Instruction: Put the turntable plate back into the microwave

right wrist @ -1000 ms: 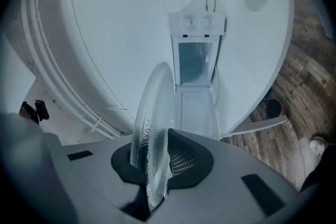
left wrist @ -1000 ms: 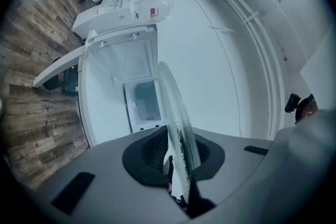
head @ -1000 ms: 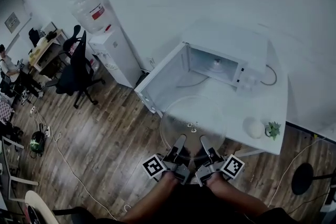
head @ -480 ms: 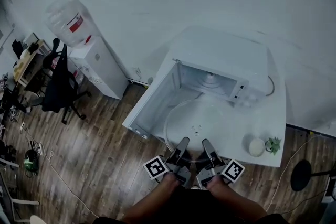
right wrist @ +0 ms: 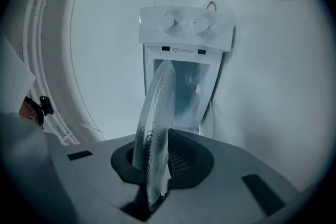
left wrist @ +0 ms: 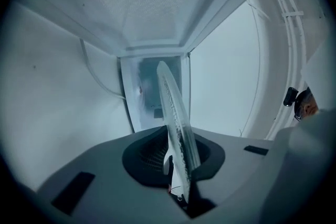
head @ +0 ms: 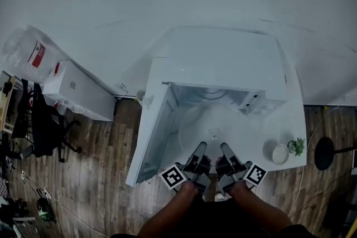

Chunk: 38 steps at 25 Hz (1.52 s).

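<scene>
The person held the glass turntable plate (head: 215,125) by its near rim with both grippers, side by side, in front of the open white microwave (head: 223,58). The left gripper (head: 199,149) had its jaws nearly closed on the rim. In the left gripper view the plate appeared edge-on, standing between the two dark pads, which pressed on it from both sides. The right gripper (head: 226,150) held the rim just beside the left one. Its jaws were opening a little at this moment, but in the right gripper view the rim was between the pads and they were touching the glass. In the head view the plate lay roughly level over the white table (head: 290,120), and its far part reached the mouth of the microwave cavity. Whether that edge was already inside, I could not tell. The microwave door (head: 148,136) stood wide open to the left of the plate. The control panel (right wrist: 184,26) with round knobs showed in the right gripper view, beyond the plate. On the table to the right, a small white bowl (head: 280,154) stood near a little green plant (head: 297,146), both well apart from the plate. A water dispenser (head: 78,92) stood on the wooden floor (head: 95,175) at the left.
</scene>
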Available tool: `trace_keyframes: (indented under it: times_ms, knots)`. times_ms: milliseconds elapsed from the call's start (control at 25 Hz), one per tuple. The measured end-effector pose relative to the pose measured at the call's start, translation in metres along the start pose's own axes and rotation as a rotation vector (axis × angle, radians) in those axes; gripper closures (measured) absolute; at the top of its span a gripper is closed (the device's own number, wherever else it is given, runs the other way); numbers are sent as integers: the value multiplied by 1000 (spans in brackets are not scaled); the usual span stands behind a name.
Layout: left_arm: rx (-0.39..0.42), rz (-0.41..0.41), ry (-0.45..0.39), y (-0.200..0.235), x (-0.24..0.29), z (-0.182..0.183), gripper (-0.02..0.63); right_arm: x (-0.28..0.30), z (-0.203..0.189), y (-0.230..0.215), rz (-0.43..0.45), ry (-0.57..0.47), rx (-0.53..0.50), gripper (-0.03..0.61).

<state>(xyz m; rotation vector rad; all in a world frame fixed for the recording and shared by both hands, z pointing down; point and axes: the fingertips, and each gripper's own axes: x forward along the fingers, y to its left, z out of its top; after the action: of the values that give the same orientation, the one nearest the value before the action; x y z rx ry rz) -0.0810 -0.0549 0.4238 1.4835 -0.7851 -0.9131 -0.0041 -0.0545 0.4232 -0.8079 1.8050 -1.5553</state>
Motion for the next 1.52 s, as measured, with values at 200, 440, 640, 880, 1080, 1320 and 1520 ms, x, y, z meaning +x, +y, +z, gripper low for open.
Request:
trace_keyframes:
  times_ms: [200,440,640,880,1080,1320,1520]
  knots:
    - [12,39,55,28,31,15,560,24,20,-26,-52,-19,-56,518]
    - [11,-8,49,43,74,38,566,62,48,-42,-52,-18,-100,515]
    - [0,-58,15,50,107,65,566,98,67,-51,-35,50,-146,511]
    - [-18,-68,-17,59,143,80,569,111,77,-64,-54,49,-149,515]
    - [-26,-58,-49,71,163,91,569,126,87,-68,-38,7,-104,525]
    - [-50,-86,-98,76,179,97,569,130,93,-71,-29,-37,-64,534]
    - [4,-99,-85,73,183,97,566,131,97,-74,14,-32,-33,523]
